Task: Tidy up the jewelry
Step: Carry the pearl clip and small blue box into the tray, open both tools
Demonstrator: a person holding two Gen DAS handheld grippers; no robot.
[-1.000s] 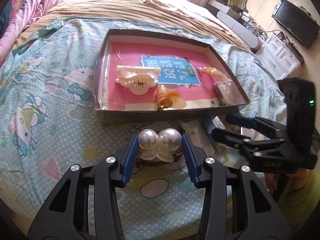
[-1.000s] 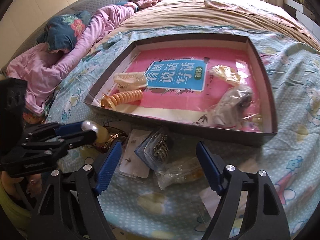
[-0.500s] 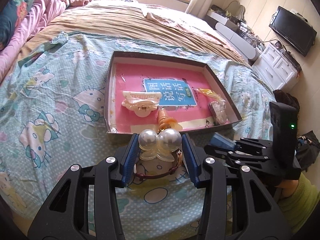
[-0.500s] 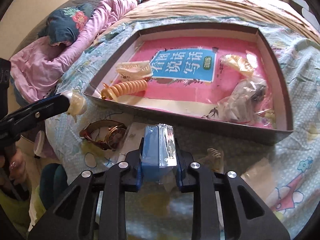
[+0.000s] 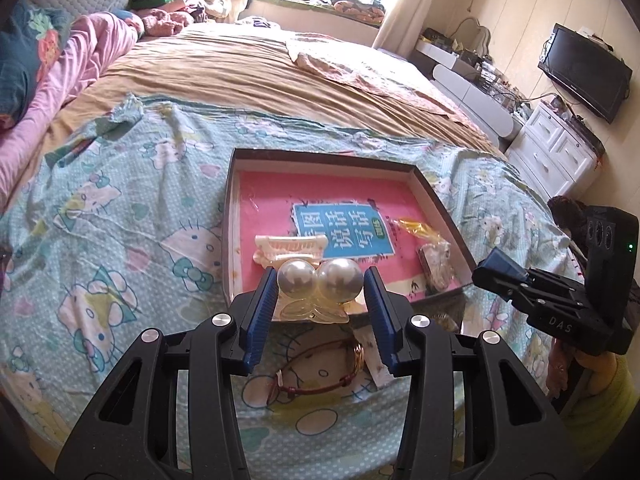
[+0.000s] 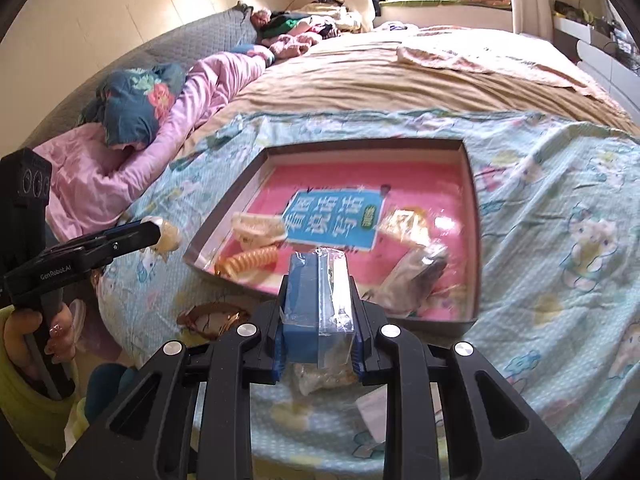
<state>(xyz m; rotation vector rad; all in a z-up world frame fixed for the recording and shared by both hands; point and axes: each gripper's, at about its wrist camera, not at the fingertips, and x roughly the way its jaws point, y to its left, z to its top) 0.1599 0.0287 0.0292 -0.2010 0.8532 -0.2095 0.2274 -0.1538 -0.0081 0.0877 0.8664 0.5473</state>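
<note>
- The pearl hair clip (image 5: 320,286) is sitting above the bed, its two pearls pinched between the blue pads of the left gripper (image 5: 320,300), whose fingers are clamping it from both sides.
- The blue packet in clear wrap (image 6: 318,304) is being squeezed between the nearly closed fingers of the right gripper (image 6: 318,320), lifted off the bedding.
- The shallow box (image 5: 232,200) is lying just beyond both grippers, holding a cream claw clip (image 5: 290,246), an orange spiral hair tie (image 6: 248,260) and small bagged items (image 5: 434,264).
- A red-strapped watch (image 5: 320,372) is resting on the cartoon-print sheet (image 5: 120,220) below the left gripper.
</note>
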